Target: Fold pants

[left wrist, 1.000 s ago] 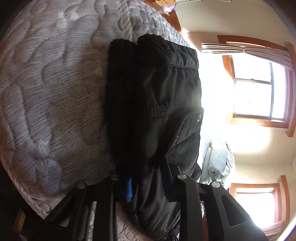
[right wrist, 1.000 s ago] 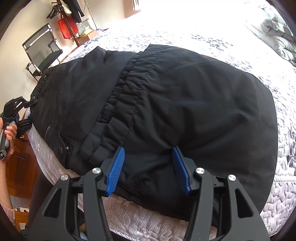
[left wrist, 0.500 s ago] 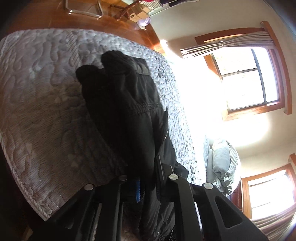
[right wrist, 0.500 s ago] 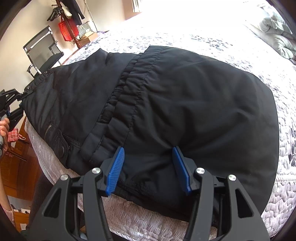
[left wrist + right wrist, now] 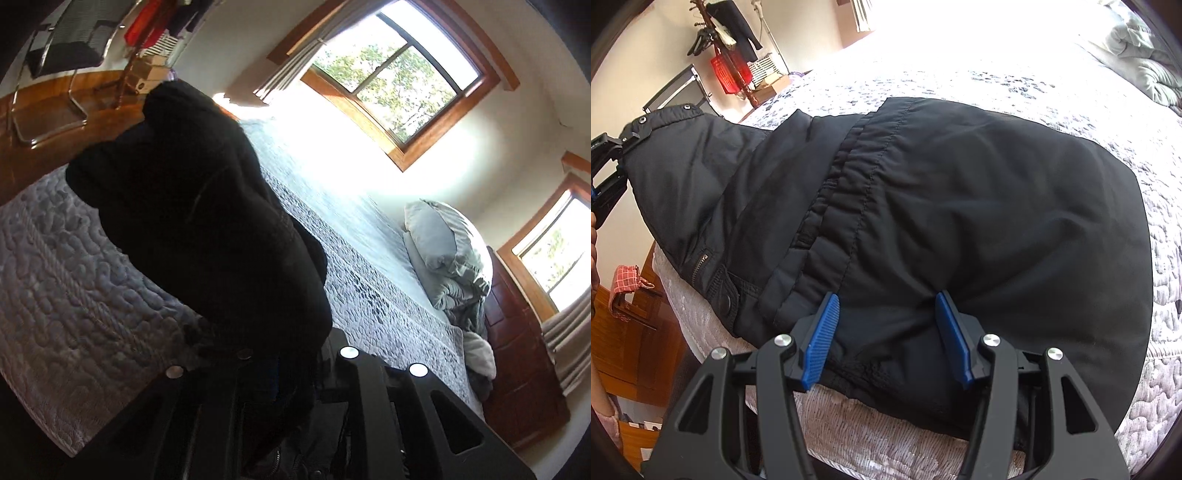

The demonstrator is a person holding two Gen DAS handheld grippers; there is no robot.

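Observation:
Black pants [image 5: 960, 206] lie spread on a quilted grey bed [image 5: 997, 81]. My left gripper [image 5: 291, 365] is shut on the waistband end, its pads buried in dark cloth, and that end of the pants [image 5: 207, 229] hangs lifted above the bed [image 5: 74, 295]. In the right wrist view the left gripper [image 5: 613, 155] shows at the far left edge, clamped on the snap-button waistband held up in the air. My right gripper [image 5: 886, 317] stands half open over the pants' near edge. Its blue pads [image 5: 823, 332] rest on flat cloth, which puckers at the right tip.
Pillows and a rumpled blanket [image 5: 443, 251] sit at the head of the bed, under two wood-framed windows [image 5: 399, 74]. Beyond the foot stand a chair [image 5: 62, 48], a coat rack with a red basket [image 5: 727, 74] and boxes on wooden floor. A red checked cloth [image 5: 626, 280] hangs at left.
My left gripper closed on the waistband, rolled and rose, lifting that end of the pants off the bed. The right gripper stayed where it was.

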